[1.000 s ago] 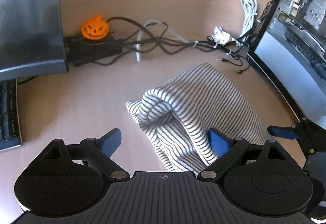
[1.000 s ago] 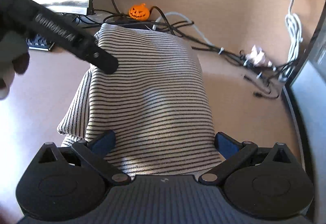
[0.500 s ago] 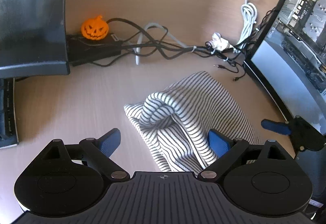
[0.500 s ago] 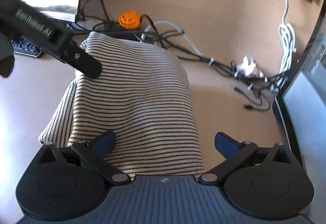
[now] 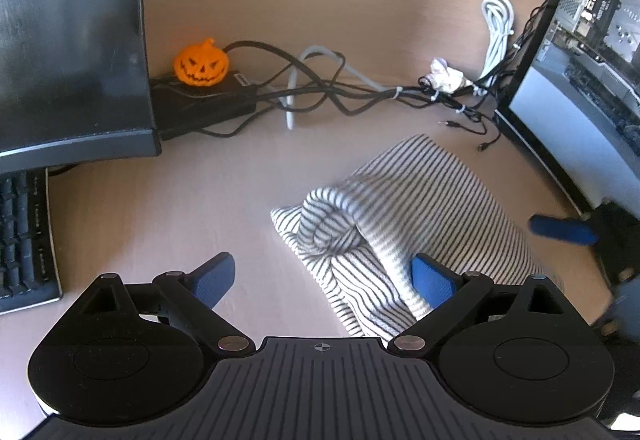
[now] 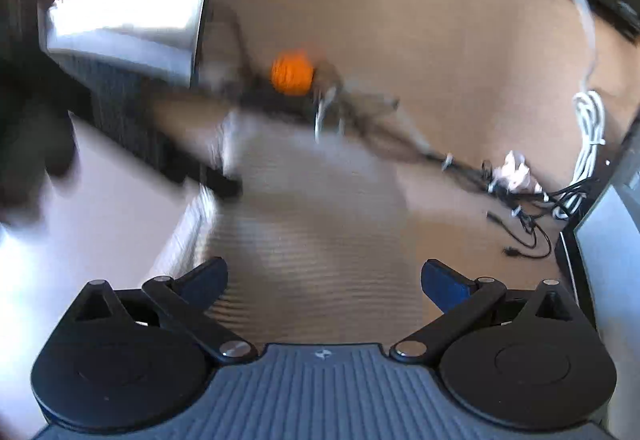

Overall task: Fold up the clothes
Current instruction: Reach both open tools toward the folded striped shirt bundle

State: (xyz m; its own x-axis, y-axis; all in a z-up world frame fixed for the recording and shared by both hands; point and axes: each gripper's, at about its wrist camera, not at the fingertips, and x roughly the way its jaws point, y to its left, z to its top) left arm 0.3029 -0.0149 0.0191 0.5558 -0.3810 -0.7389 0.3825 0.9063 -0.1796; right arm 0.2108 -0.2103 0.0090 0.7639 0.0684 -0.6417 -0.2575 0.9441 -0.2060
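Observation:
A folded black-and-white striped garment (image 5: pixel 432 208) lies on the tan desk, with a rolled bulge on its left edge. My left gripper (image 5: pixel 322 280) is open just above the desk; its right finger overlaps the cloth's near edge and its left finger is over bare desk. In the blurred right wrist view the same striped garment (image 6: pixel 316 240) fills the middle, and my right gripper (image 6: pixel 324 282) is open over its near end. The other gripper's blue fingertip (image 5: pixel 560 228) shows at the cloth's right side. The left gripper's black body (image 6: pixel 192 160) crosses the cloth's far left corner.
An orange pumpkin figure (image 5: pixel 201 63) sits on a black box among tangled cables (image 5: pixel 340 96) at the back. A dark monitor (image 5: pixel 68 40) and keyboard (image 5: pixel 24 236) stand left. A computer case (image 5: pixel 592 52) stands right. A coiled white cable (image 5: pixel 500 20) hangs by the wall.
Both grippers have drawn back from the garment, which now looks smaller and farther away. The right wrist view has become blurred with fast motion. The cloth lies unmoved.

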